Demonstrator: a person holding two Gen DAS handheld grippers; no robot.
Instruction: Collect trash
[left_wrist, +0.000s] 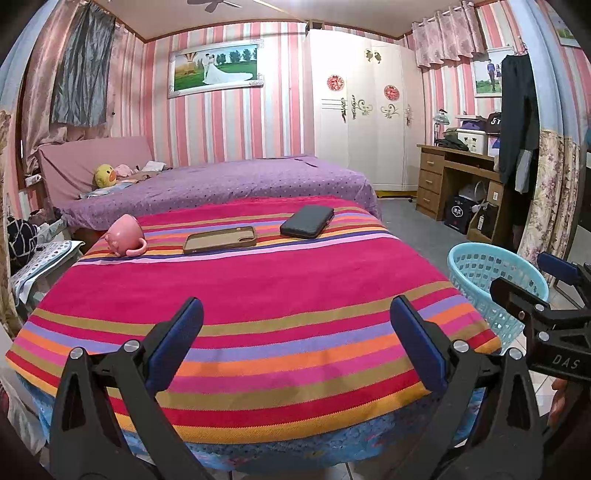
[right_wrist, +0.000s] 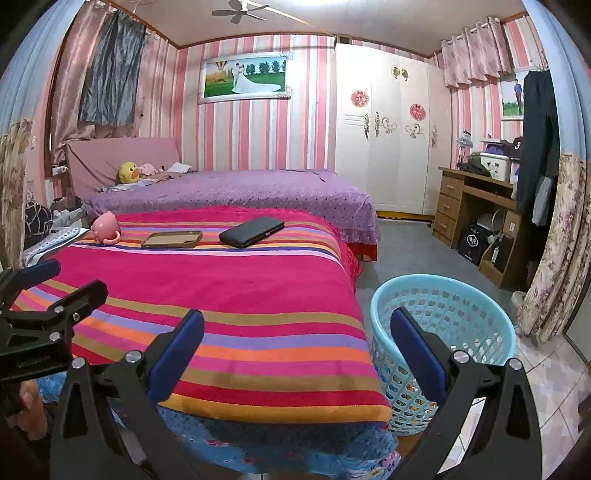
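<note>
A light blue plastic basket (right_wrist: 476, 306) stands on the floor at the right corner of a table under a striped cloth (right_wrist: 229, 295); the left wrist view shows the basket (left_wrist: 480, 266) at its right edge. My right gripper (right_wrist: 297, 350) is open and empty, one blue pad over the cloth, the other in front of the basket. My left gripper (left_wrist: 297, 339) is open and empty over the near part of the striped cloth (left_wrist: 258, 295). No loose trash shows on the cloth. Something colourful lies in the basket's bottom, too small to identify.
At the cloth's far edge lie a tipped pink mug (left_wrist: 125, 236), a brown phone case (left_wrist: 219, 239) and a dark wallet (left_wrist: 306, 221). Behind is a purple bed (left_wrist: 229, 184), then a white wardrobe (left_wrist: 362, 110) and a wooden desk (right_wrist: 476, 214) at the right.
</note>
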